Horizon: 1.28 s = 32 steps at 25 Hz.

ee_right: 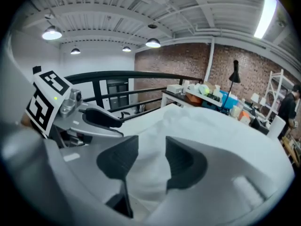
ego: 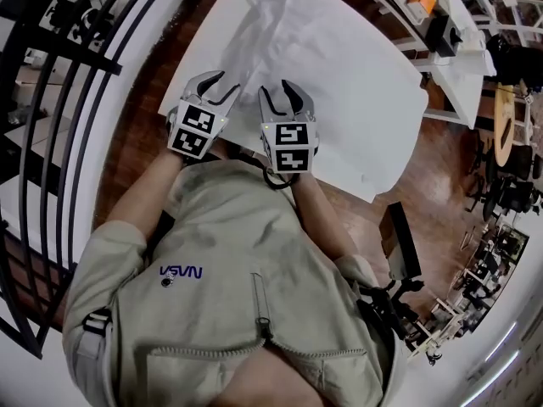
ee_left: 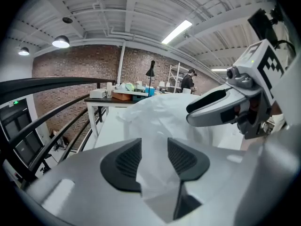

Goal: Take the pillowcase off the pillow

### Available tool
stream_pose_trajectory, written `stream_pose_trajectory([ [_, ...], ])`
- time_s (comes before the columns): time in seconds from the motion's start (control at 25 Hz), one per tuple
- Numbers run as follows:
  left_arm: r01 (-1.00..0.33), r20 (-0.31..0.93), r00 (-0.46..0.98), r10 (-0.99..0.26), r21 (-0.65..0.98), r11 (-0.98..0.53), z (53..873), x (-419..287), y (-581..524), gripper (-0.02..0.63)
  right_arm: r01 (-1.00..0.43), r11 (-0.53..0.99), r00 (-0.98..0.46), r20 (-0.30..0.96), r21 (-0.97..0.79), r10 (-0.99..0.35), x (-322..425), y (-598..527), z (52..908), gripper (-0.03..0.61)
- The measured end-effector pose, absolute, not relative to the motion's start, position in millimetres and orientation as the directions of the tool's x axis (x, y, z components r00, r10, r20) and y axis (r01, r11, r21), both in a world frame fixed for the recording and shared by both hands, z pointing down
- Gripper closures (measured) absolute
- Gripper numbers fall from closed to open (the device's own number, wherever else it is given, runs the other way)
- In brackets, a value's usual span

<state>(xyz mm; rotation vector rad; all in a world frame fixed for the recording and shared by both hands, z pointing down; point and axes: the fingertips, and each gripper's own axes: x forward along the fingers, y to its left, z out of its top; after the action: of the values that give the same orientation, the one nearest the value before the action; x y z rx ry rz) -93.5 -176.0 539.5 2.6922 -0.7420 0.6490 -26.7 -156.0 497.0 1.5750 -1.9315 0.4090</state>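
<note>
Since the left gripper (ego: 210, 91) and right gripper (ego: 285, 98) hang side by side over the table's (ego: 373, 100) near edge with jaws apart, white cloth showing between the pads but unpinched, the step in hand looks like taking hold. Next, each should close on the near end of the pillowcase (ego: 265, 36), which runs as a rumpled strip toward the far edge. Two grippers, one pillowcase, one table; the pillow itself I cannot make out.

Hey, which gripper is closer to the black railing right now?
Left. The left gripper is on the side toward the black railing; the right gripper sits beyond it, farther away.
</note>
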Motion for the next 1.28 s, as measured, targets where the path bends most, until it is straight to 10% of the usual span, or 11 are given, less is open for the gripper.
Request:
stream_pose_trajectory([
  [0.44,-0.447,0.482,0.826,-0.292,0.246,-0.86,559,-72,-161,0.51,-0.941,0.28,-0.063,0.719,0.188,-0.692,-27,-149,530,0.4],
  [0.6,-0.411,0.48,0.839,-0.257,0.247,-0.877,559,-64,-156,0.607,-0.929,0.272,-0.009,0.719,0.252,-0.695,-19,-152,531,0.494],
  [1.28,-0.413,0.424,0.874,-0.236,0.395,-0.821,545,-62,-163,0.523,-0.944,0.237,-0.031,0.653,0.229,-0.756,-13,-146,510,0.566],
])
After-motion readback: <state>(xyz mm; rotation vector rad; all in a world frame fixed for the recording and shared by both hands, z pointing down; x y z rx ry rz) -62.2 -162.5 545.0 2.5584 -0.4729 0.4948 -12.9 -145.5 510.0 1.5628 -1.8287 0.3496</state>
